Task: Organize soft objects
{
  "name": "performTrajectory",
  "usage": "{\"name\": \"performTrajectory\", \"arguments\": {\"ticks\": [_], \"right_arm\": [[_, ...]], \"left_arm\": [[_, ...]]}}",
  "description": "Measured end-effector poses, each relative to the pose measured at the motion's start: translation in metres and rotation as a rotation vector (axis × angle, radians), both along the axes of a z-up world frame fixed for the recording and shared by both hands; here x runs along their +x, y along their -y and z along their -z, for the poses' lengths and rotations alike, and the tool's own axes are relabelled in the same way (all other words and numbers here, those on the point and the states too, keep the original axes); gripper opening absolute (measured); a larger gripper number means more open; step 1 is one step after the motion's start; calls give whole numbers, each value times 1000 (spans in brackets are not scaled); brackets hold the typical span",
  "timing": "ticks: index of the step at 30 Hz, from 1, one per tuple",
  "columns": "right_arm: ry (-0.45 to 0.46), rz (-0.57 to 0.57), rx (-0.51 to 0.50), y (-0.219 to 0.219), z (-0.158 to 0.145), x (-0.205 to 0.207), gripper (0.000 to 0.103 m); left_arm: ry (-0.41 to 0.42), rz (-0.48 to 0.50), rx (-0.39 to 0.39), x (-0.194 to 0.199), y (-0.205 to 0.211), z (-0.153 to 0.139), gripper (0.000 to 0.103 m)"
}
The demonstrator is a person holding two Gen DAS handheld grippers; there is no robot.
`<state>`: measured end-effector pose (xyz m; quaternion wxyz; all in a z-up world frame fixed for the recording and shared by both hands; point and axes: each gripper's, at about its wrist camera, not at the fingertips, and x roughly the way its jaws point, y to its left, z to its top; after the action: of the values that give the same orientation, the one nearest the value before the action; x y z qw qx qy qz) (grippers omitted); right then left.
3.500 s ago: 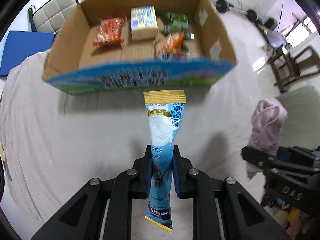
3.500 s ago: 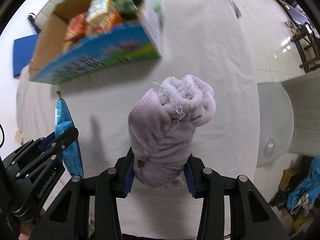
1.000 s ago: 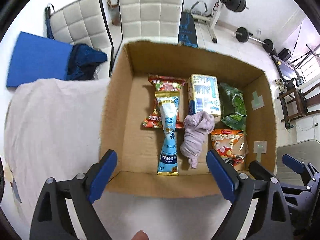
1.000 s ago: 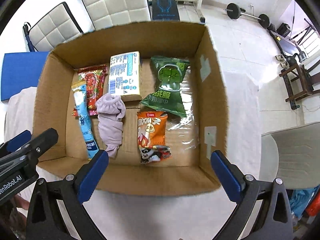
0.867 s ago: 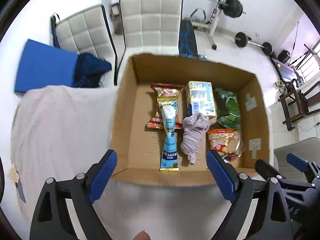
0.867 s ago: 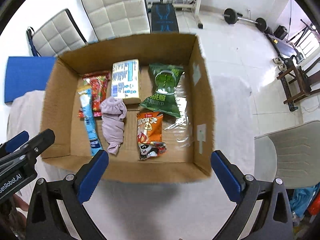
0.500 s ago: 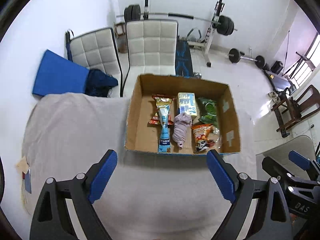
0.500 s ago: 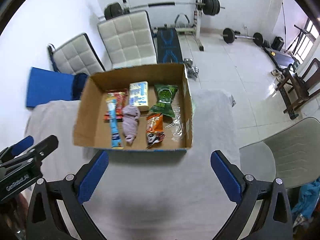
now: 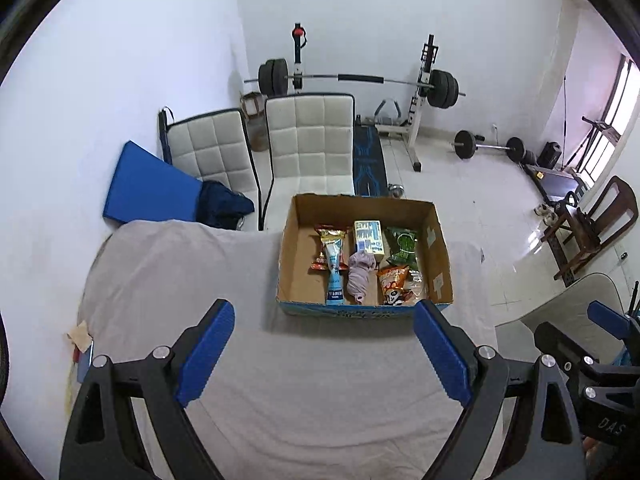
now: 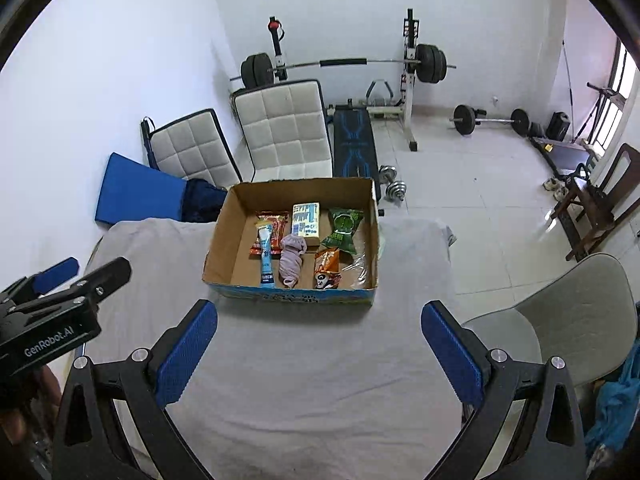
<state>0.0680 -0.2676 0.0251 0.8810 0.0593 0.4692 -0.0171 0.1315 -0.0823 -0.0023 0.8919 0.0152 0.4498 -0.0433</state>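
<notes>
In the box (image 9: 436, 240), pouch (image 9: 333, 270) lies left of the sock (image 9: 359, 276).

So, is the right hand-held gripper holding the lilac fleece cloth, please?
No, the right hand-held gripper is open and empty; the lilac fleece cloth lies in the cardboard box.

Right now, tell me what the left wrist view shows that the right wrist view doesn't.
Only the left wrist view shows the left tongs head-on, jaws wide open, with the right tongs at its right edge. Only the right wrist view shows the right tongs head-on, also open, the left tongs at its left edge, and dumbbells on the floor. Both show the cardboard box on the cloth-covered table, holding the blue stick pack, the purple cloth and snack bags.
</notes>
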Motion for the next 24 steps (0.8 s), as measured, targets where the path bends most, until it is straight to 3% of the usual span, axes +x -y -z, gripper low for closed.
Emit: {"name": "performTrajectory", "arguments": {"ticks": [8, 10, 12, 24], "right_arm": [[15, 10, -5, 5, -21, -20, 103], [19, 11, -13, 5, -22, -18, 103], [26, 18, -18, 6, -23, -14, 103], [64, 38, -68, 9, -24, 11, 103]], "left_arm": [[25, 0, 10, -12, 4, -9, 92], [37, -12, 17, -13, 5, -11, 92], [34, -21, 21, -10, 5, -9, 99], [29, -38, 33, 3, 7, 2, 100]]}}
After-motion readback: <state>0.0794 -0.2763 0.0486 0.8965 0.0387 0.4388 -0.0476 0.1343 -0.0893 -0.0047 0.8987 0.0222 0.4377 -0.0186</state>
